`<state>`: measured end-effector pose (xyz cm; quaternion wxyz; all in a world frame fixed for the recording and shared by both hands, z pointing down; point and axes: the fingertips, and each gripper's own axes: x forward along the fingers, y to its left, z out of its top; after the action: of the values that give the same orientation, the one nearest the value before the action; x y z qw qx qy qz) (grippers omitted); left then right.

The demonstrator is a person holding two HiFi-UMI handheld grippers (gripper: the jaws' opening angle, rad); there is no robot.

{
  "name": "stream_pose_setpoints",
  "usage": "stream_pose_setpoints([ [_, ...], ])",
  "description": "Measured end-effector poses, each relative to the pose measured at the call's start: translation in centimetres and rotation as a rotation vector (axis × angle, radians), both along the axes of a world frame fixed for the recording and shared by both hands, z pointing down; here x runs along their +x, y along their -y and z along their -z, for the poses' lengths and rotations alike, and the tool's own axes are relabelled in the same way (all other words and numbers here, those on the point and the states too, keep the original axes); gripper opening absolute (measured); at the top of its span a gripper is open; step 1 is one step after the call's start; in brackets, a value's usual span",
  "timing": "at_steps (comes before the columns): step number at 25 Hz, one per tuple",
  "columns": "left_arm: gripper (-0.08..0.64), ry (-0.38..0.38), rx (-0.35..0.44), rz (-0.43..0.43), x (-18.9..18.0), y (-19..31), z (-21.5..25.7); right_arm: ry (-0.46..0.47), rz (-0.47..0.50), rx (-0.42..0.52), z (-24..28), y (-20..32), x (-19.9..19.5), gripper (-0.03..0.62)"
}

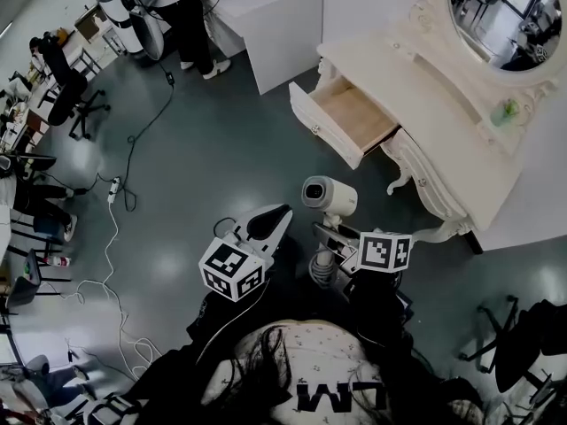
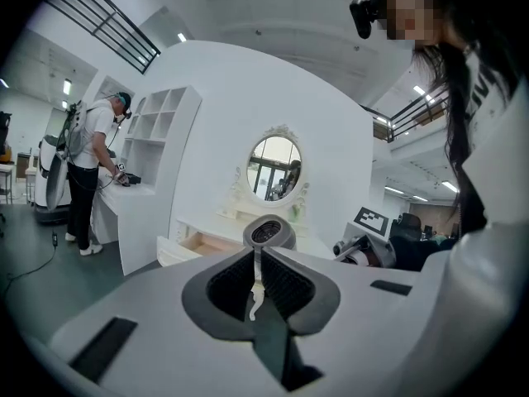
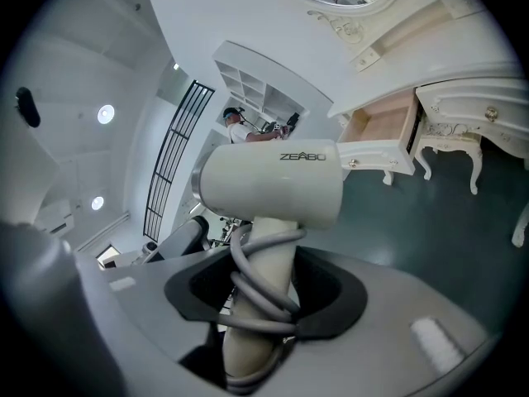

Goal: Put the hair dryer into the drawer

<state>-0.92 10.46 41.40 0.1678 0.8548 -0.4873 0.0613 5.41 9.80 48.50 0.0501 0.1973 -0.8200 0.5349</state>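
A white hair dryer [image 1: 330, 195] stands upright above the dark floor, its handle wrapped in grey cord. My right gripper [image 1: 330, 239] is shut on that handle; in the right gripper view the pads clamp the corded handle [image 3: 263, 292] under the dryer's body [image 3: 273, 184]. The open drawer [image 1: 359, 115] of the white dressing table [image 1: 443, 104] lies ahead of the dryer, its wooden inside bare. My left gripper [image 1: 270, 222] hangs just left of the dryer, jaws together and holding nothing. In the left gripper view [image 2: 258, 284] the dryer's rear end [image 2: 269, 232] shows beyond the jaws.
An oval mirror [image 1: 505, 16] and a small green item [image 1: 505, 112] are on the dressing table. A person [image 1: 182, 7] stands at a white desk at the back left. Cables [image 1: 115, 193] trail over the floor at the left, near office chairs [image 1: 66, 87]. A black chair [image 1: 532, 343] stands at the lower right.
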Motion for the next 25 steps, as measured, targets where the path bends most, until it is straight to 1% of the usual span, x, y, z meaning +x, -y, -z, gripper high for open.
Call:
stream_pose_setpoints([
  [4, 0.005, -0.008, -0.009, -0.032, -0.4, 2.3, -0.5, -0.008, -0.019, -0.002, -0.3, 2.5, -0.7, 0.213],
  [10, 0.006, -0.025, -0.018, -0.063, -3.6, 7.7, -1.0, -0.023, -0.052, -0.027, -0.9, 6.9, -3.4, 0.213],
  [16, 0.005, -0.038, -0.024, -0.145, -6.2, 14.3, -0.3, -0.024, -0.115, -0.044, -0.3, 12.6, -6.6, 0.213],
  [25, 0.006, -0.058, -0.026, -0.239, -10.6, 21.5, 0.1, -0.039, -0.216, -0.067, -0.4, 18.8, -10.5, 0.213],
])
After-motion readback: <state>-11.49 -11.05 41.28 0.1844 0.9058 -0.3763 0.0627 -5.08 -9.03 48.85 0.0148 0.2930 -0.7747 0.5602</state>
